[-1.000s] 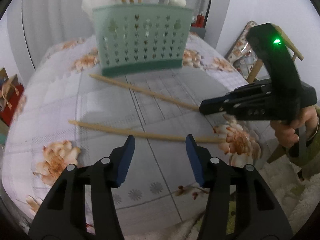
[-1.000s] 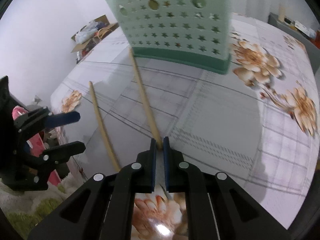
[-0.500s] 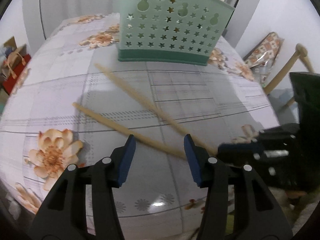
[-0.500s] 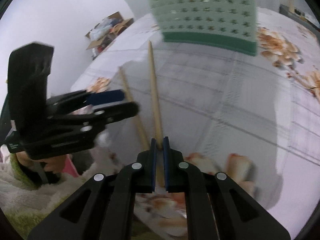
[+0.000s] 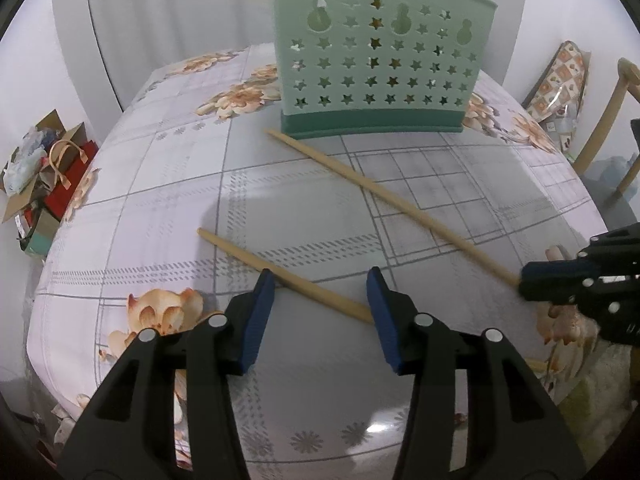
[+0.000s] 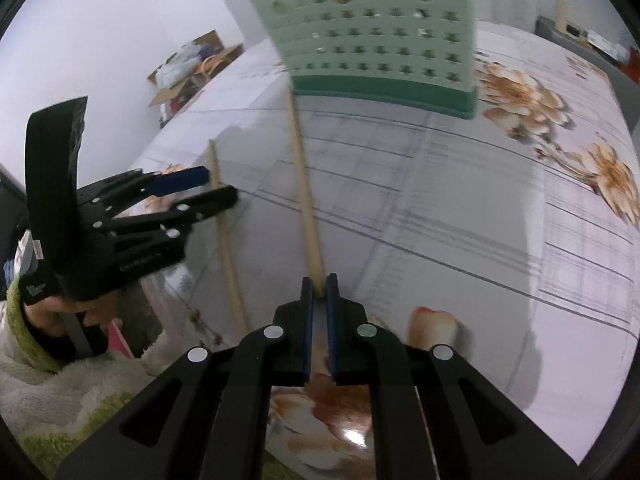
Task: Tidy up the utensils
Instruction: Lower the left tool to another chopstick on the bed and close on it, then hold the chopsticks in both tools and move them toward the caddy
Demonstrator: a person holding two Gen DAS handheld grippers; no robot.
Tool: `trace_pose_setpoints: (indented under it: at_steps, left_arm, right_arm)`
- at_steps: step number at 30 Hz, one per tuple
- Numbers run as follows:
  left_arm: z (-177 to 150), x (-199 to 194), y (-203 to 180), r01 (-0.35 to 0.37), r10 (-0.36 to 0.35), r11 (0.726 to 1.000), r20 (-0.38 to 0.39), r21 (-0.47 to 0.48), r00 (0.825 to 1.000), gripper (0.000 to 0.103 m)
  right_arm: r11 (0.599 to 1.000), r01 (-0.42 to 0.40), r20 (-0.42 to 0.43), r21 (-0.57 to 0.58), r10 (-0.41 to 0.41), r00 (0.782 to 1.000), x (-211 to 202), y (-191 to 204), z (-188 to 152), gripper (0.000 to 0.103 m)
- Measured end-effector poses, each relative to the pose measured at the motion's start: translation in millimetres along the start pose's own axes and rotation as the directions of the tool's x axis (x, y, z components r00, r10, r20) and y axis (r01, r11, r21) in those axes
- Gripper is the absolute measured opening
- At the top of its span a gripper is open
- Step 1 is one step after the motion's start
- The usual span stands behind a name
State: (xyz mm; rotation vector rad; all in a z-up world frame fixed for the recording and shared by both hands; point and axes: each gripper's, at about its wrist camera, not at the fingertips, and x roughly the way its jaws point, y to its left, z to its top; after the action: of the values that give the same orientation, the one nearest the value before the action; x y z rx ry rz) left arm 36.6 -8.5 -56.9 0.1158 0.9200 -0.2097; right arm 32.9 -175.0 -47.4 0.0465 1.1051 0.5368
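Observation:
Two wooden chopsticks lie on the floral tablecloth in front of a mint-green star-perforated utensil holder [image 5: 384,68] [image 6: 372,28]. The near chopstick [image 5: 280,276] [image 6: 226,248] runs slantwise between the blue pads of my left gripper [image 5: 322,312] [image 6: 220,187]. Its jaws are closing, and the pads stand apart from the stick. The far chopstick [image 5: 384,196] [image 6: 304,188] reaches from the holder's base to my right gripper [image 6: 319,292] [image 5: 528,280], which is shut on its end. Utensils stick out of the holder's top.
The table [image 5: 160,200] curves away at its left and near edges. A cardboard box of clutter [image 5: 40,168] sits on the floor at left. A wooden chair [image 5: 616,120] stands at right. A fuzzy sleeve [image 6: 60,380] covers the hand holding the left gripper.
My left gripper has come in over the near chopstick and now straddles it, with its jaws narrower. My right gripper stays shut on the far chopstick and has shifted slightly.

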Motion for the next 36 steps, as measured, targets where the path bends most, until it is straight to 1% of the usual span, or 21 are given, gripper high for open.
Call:
trace_pose_setpoints:
  at_steps: [5, 7, 10, 16, 21, 23, 26, 28, 29, 30, 31, 33, 36]
  left_arm:
    - [1.7, 0.8, 9.9, -0.002, 0.002, 1.0, 0.012, 0.006, 1.0, 0.031]
    - [2.6, 1.2, 14.9, -0.001, 0.001, 1.0, 0.014, 0.004, 1.0, 0.024]
    - [3.1, 1.6, 22.5, 0.003, -0.003, 1.0, 0.019, 0.013, 1.0, 0.016]
    - [4.7, 3.8, 31.6, 0.031, -0.033, 0.998, 0.028, 0.063, 0.999, 0.009]
    - [5.0, 3.7, 28.7, 0.057, -0.058, 0.997, 0.022, 0.058, 0.998, 0.005]
    - [4.4, 3.5, 24.9, 0.055, -0.056, 0.997, 0.024, 0.051, 0.998, 0.005]
    - [4.9, 4.2, 19.4, 0.033, -0.034, 0.999, 0.023, 0.04, 0.999, 0.005]
    - [5.7, 4.7, 16.7, 0.023, -0.024, 0.999, 0.021, 0.033, 0.999, 0.005]
    - [6.1, 5.1, 15.6, 0.018, -0.018, 0.999, 0.02, 0.031, 1.0, 0.005]
    - [6.5, 5.5, 14.7, 0.012, -0.012, 0.999, 0.019, 0.03, 1.0, 0.005]
    - [6.8, 5.7, 13.3, 0.003, -0.003, 1.0, 0.017, 0.029, 1.0, 0.005]
    - [7.9, 6.3, 12.7, -0.005, 0.005, 1.0, 0.013, 0.021, 1.0, 0.005]
    - [9.4, 7.0, 12.6, -0.014, 0.014, 1.0, 0.004, 0.006, 1.0, 0.005]
  right_arm:
    - [1.0, 0.006, -0.009, 0.026, -0.006, 1.0, -9.8, -11.8, -11.6, 0.007]
    - [0.999, 0.009, -0.014, 0.038, -0.008, 1.0, -15.0, -18.1, -17.8, 0.007]
    - [0.998, 0.015, -0.02, 0.06, -0.013, 1.0, -21.2, -25.8, -23.8, 0.007]
    - [0.995, 0.026, -0.041, 0.093, -0.022, 0.999, -32.1, -35.5, -36.0, 0.007]
    - [0.995, 0.045, -0.059, 0.09, -0.04, 0.997, -36.8, -31.3, -39.8, 0.007]
    - [0.994, 0.054, -0.056, 0.091, -0.049, 0.997, -37.1, -28.9, -34.9, 0.008]
    - [0.995, 0.061, -0.042, 0.074, -0.058, 0.997, -37.9, -24.7, -25.5, 0.008]
    - [0.996, 0.063, -0.028, 0.061, -0.062, 0.998, -37.4, -22.2, -18.6, 0.014]
    - [0.996, 0.067, -0.017, 0.057, -0.066, 0.998, -36.7, -20.6, -14.8, 0.023]
    - [0.996, 0.072, -0.008, 0.052, -0.072, 0.997, -36.0, -19.3, -11.6, 0.027]
    - [0.996, 0.078, 0.001, 0.045, -0.078, 0.997, -34.9, -17.6, -8.6, 0.028]
    - [0.995, 0.089, 0.024, 0.035, -0.09, 0.996, -31.7, -14.0, -2.4, 0.035]
    - [0.995, 0.097, 0.042, 0.026, -0.098, 0.994, -25.7, -9.9, 4.4, 0.036]
